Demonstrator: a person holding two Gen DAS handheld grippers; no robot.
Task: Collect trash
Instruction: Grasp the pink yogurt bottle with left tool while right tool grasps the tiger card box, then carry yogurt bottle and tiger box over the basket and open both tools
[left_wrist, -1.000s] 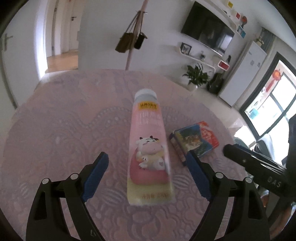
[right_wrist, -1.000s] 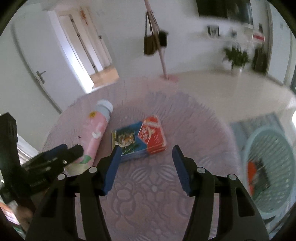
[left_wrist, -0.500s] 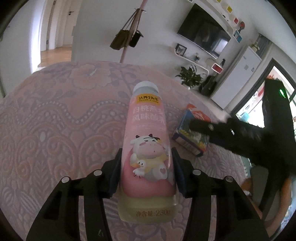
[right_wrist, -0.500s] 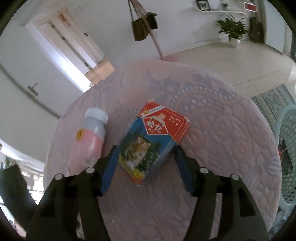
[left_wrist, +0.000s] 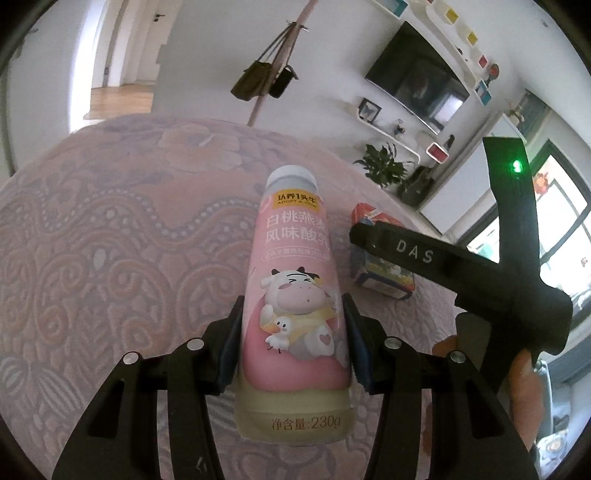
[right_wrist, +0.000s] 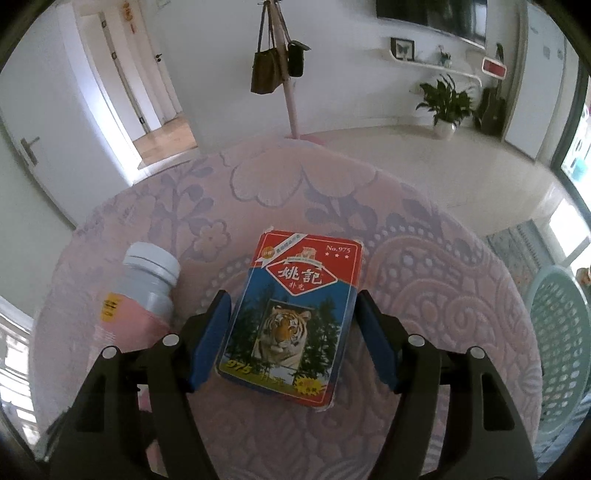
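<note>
- Clamping the pink yogurt drink bottle (left_wrist: 295, 295), the left gripper (left_wrist: 293, 341) fills the lower middle of the left wrist view; both blue pads (left_wrist: 231, 343) press the bottle's flanks, jaws about half open around it.
- The bottle points up the frame, its grey cap (left_wrist: 291, 179) towards the centre and its pale base at the bottom.
- To the right of the bottle in that view, the playing-card box (left_wrist: 384, 273) lies on the pink patterned tablecloth (left_wrist: 110, 258), partly hidden by the black right gripper's arm that crosses it.
- In the right wrist view, the right gripper (right_wrist: 293, 338) straddles the card box (right_wrist: 291, 314) at centre frame, about half open; its blue pads (right_wrist: 208, 339) sit right at the box's long edges, but I cannot tell whether they press.
- The bottle (right_wrist: 136, 295) appears at left of that frame, just beside the box.
- A pale green laundry-style basket (right_wrist: 557, 332) stands at the right edge, off the table.
</note>
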